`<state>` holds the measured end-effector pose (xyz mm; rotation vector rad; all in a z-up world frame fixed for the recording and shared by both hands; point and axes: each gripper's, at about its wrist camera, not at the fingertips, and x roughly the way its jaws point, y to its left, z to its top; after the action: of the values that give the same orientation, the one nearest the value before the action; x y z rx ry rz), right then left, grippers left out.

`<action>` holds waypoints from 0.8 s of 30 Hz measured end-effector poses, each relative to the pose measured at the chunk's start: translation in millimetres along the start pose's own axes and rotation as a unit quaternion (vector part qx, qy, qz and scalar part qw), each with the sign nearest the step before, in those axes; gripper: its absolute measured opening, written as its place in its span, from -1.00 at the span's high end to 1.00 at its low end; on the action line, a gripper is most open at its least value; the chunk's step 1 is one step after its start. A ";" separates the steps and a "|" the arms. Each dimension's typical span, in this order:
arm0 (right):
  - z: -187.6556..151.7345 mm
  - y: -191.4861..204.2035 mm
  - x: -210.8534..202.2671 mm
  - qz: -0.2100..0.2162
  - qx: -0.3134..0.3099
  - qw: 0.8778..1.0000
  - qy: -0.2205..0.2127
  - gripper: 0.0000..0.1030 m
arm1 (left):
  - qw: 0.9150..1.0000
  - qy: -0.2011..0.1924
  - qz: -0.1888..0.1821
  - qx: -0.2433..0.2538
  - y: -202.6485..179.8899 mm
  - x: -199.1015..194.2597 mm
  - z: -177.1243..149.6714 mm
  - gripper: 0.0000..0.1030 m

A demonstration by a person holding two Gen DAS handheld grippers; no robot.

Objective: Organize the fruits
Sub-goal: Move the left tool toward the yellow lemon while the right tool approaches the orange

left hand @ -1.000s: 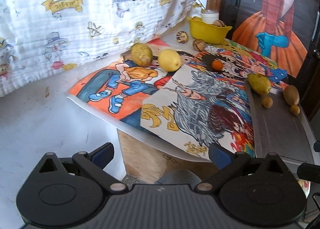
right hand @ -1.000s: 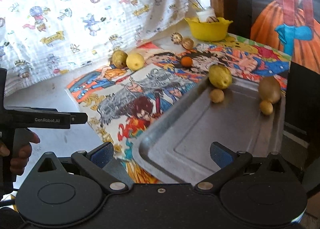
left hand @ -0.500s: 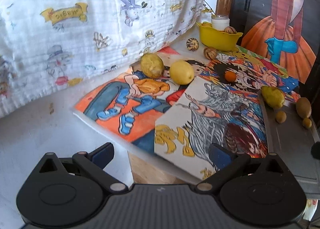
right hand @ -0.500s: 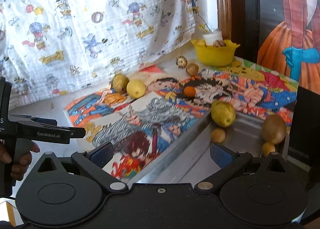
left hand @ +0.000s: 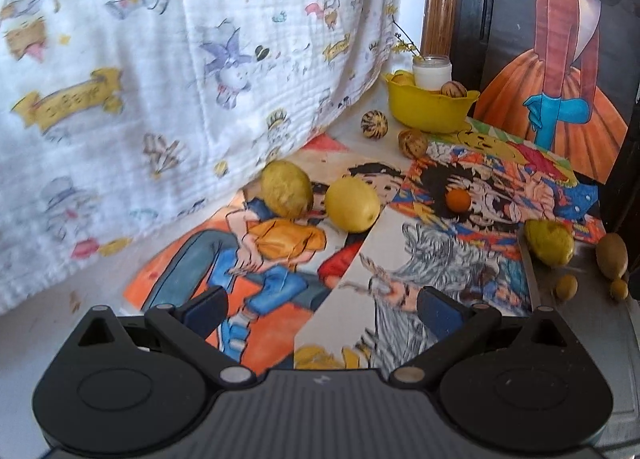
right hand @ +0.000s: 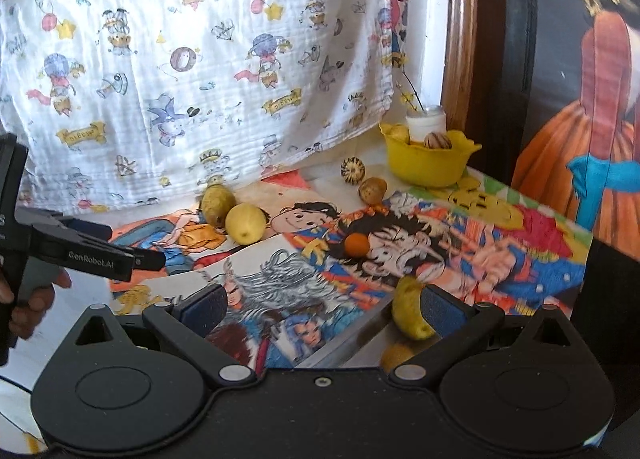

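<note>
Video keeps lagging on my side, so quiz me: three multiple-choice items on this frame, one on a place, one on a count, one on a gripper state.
1. Where does the small orange fruit lie?
A. in the yellow bowl
B. on the painted poster
C. on the metal tray

2. How many fruits lie on the tray in the left wrist view?
A. one
B. two
C. four

3. The left gripper is:
A. open and empty
B. shut on a lemon
C. shut on the bowl

Answers: 1 B, it lies on the artwork. 2 C, two larger and two small ones. 3 A, fingers apart, nothing between.
</note>
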<state>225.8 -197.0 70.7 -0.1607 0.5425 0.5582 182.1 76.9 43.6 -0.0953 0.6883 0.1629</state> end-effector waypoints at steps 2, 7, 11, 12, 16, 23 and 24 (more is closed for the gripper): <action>5.5 -3.8 8.5 0.000 -0.009 1.000 -0.002 -0.99 | 1.000 -0.004 -0.003 -0.006 -0.2 5.0 4.7 -0.99; 22.1 -10.8 40.0 -0.002 -0.016 1.000 -0.009 -0.99 | 0.999 -0.011 -0.018 -0.033 -2.7 25.1 19.0 -0.99; 23.1 -16.1 66.9 -0.008 -0.002 1.000 -0.002 -0.99 | 0.999 -0.019 -0.016 -0.046 -4.4 39.4 29.4 -0.99; 22.6 -17.4 74.0 -0.009 0.001 1.000 0.002 -0.99 | 0.998 -0.020 -0.017 -0.050 -4.0 43.6 31.6 -0.99; 23.0 -22.1 102.7 -0.017 0.004 1.000 0.016 -0.99 | 0.997 -0.016 -0.022 -0.076 -0.4 63.0 37.9 -0.99; 23.5 -30.3 130.8 -0.025 -0.002 0.999 0.030 -0.98 | 0.993 -0.003 -0.031 -0.112 4.2 89.1 38.8 -0.99; 23.6 -31.5 133.1 -0.025 -0.002 0.999 0.031 -0.98 | 0.993 -0.002 -0.030 -0.113 4.1 91.8 38.8 -0.99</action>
<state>348.2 -155.4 20.2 -0.1953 0.5971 0.5076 275.4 97.3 14.6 -0.3332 0.6603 0.1824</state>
